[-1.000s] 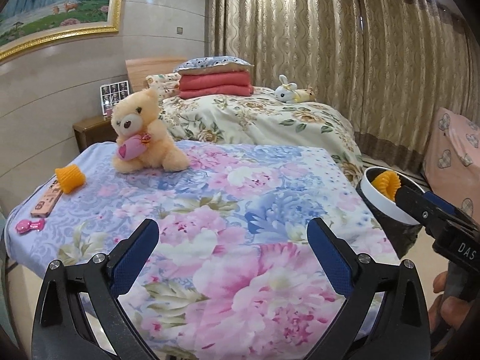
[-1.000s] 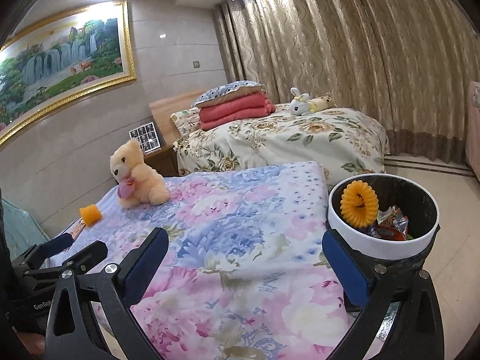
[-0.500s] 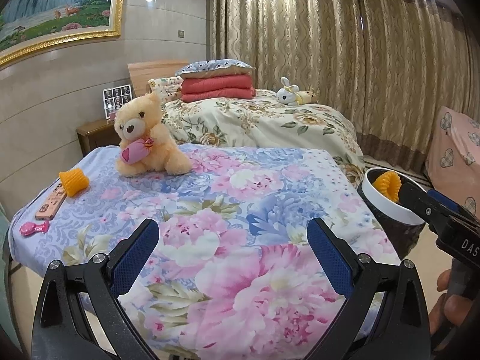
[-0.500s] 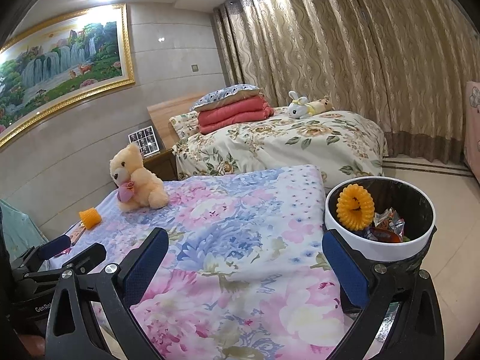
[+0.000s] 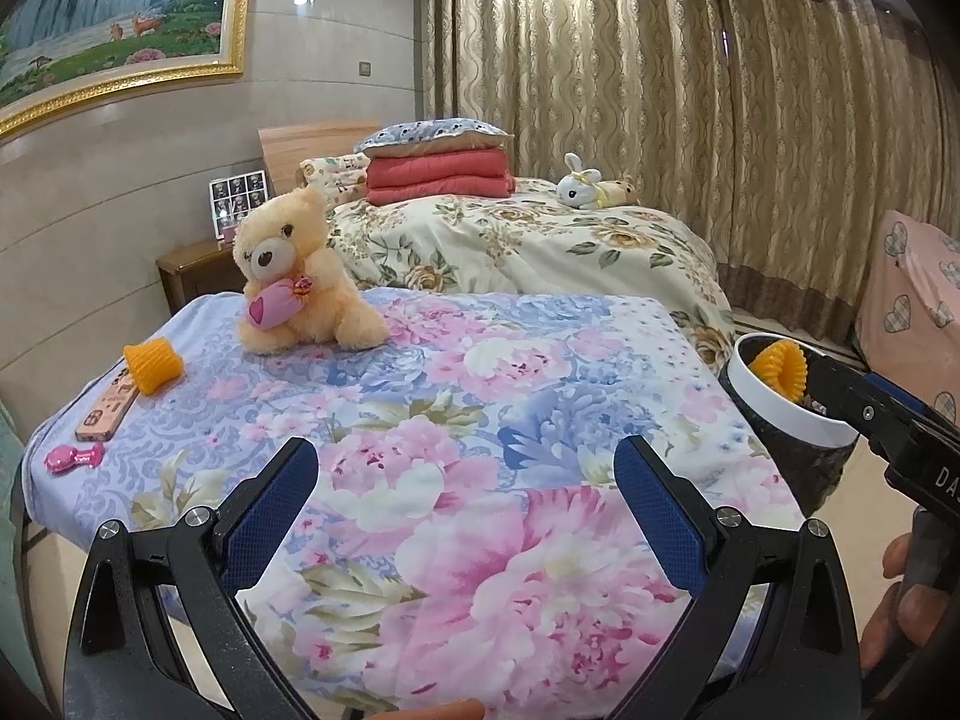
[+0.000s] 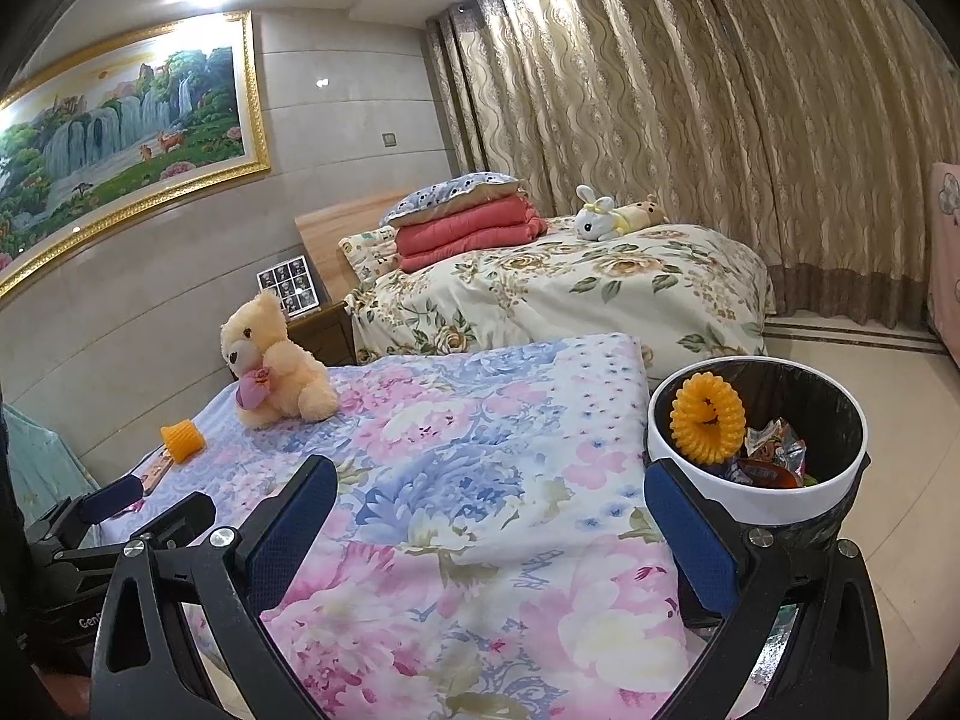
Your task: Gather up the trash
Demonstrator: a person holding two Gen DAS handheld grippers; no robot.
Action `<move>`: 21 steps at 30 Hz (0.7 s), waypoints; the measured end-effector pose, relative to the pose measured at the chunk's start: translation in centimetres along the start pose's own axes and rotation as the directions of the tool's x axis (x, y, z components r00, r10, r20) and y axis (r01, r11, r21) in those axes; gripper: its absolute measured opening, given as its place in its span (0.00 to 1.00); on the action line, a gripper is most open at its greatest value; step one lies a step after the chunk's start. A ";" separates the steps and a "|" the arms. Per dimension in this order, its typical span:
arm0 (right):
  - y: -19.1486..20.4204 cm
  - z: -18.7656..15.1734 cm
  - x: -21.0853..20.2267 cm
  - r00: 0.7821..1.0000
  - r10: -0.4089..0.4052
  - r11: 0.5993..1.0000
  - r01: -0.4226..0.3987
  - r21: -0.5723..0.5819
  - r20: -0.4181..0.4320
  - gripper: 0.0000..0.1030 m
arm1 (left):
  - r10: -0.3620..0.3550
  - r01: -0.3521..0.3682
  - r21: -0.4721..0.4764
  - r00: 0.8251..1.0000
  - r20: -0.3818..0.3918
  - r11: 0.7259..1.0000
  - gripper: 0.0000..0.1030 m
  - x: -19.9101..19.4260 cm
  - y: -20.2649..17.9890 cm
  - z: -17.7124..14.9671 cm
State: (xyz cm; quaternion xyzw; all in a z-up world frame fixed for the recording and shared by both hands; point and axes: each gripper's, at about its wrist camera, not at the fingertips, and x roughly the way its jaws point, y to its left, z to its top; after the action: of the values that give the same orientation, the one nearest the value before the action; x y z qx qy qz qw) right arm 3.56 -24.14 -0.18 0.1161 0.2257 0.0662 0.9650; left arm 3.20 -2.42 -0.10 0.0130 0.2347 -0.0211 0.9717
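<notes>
Hovering over floral bedspread, left gripper wide open, empty; right gripper likewise.

Orange foam net inside bin

Partly legible lettering on both grippers
Right gripper body shows white "DA", cut off; left gripper body, at its base, shows "Gen", cut off

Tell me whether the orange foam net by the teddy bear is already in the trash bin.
No: that orange foam net lies on the floral bedspread left of the teddy bear, far from the trash bin.
</notes>
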 end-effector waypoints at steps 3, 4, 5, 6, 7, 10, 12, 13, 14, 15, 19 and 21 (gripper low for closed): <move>0.1 0.0 0.0 1.000 0.003 1.000 -0.003 0.003 -0.002 1.00 | 0.003 -0.003 0.004 1.000 0.004 1.000 0.98 0.0 -0.1 0.0; 0.1 0.0 0.1 1.000 0.004 1.000 -0.004 0.003 -0.004 1.00 | 0.002 -0.002 0.005 1.000 0.005 1.000 0.98 0.0 -0.1 0.0; 0.1 -0.1 0.1 1.000 0.005 1.000 -0.005 0.003 -0.007 1.00 | 0.004 -0.004 0.007 1.000 0.006 1.000 0.98 0.0 -0.1 0.0; 0.0 -0.1 0.2 1.000 0.006 1.000 -0.006 0.005 -0.011 1.00 | 0.011 -0.012 0.011 1.000 0.007 1.000 0.98 0.0 -0.2 -0.1; 0.1 -0.1 0.3 1.000 0.007 1.000 -0.007 0.007 -0.014 1.00 | 0.015 -0.015 0.015 1.000 0.011 1.000 0.98 0.0 -0.3 -0.1; 0.1 -0.2 0.3 1.000 0.007 1.000 -0.007 0.008 -0.016 1.00 | 0.007 -0.007 0.012 1.000 0.012 1.000 0.98 0.0 -0.2 -0.1; 0.1 -0.2 0.3 1.000 0.007 1.000 -0.006 0.007 -0.016 1.00 | 0.005 -0.005 0.012 1.000 0.012 1.000 0.98 0.0 -0.2 -0.1; 0.1 -0.2 0.3 1.000 0.007 1.000 -0.007 0.007 -0.017 1.00 | 0.003 -0.003 0.012 1.000 0.011 1.000 0.98 0.0 -0.2 -0.1; 0.1 -0.2 0.3 1.000 0.008 1.000 -0.008 0.008 -0.016 1.00 | -0.001 0.000 0.010 1.000 0.009 1.000 0.98 0.1 -0.1 -0.1; 0.1 -0.2 0.3 1.000 0.007 1.000 -0.007 0.009 -0.016 1.00 | -0.004 0.003 0.009 1.000 0.007 1.000 0.98 0.1 -0.2 -0.1; 0.1 -0.2 0.3 1.000 0.008 1.000 -0.008 0.007 -0.021 1.00 | -0.008 0.008 0.010 1.000 0.007 1.000 0.98 0.1 -0.2 -0.1; 0.1 -0.2 0.4 1.000 0.010 1.000 -0.009 0.008 -0.026 1.00 | -0.009 0.009 0.010 1.000 0.007 1.000 0.98 0.1 -0.2 -0.2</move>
State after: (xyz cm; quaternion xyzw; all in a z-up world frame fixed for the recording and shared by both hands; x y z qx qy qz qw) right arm 3.78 -23.96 -0.52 0.1200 0.2378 0.0713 0.9612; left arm 3.19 -2.64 -0.28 0.0168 0.2310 -0.0269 0.9724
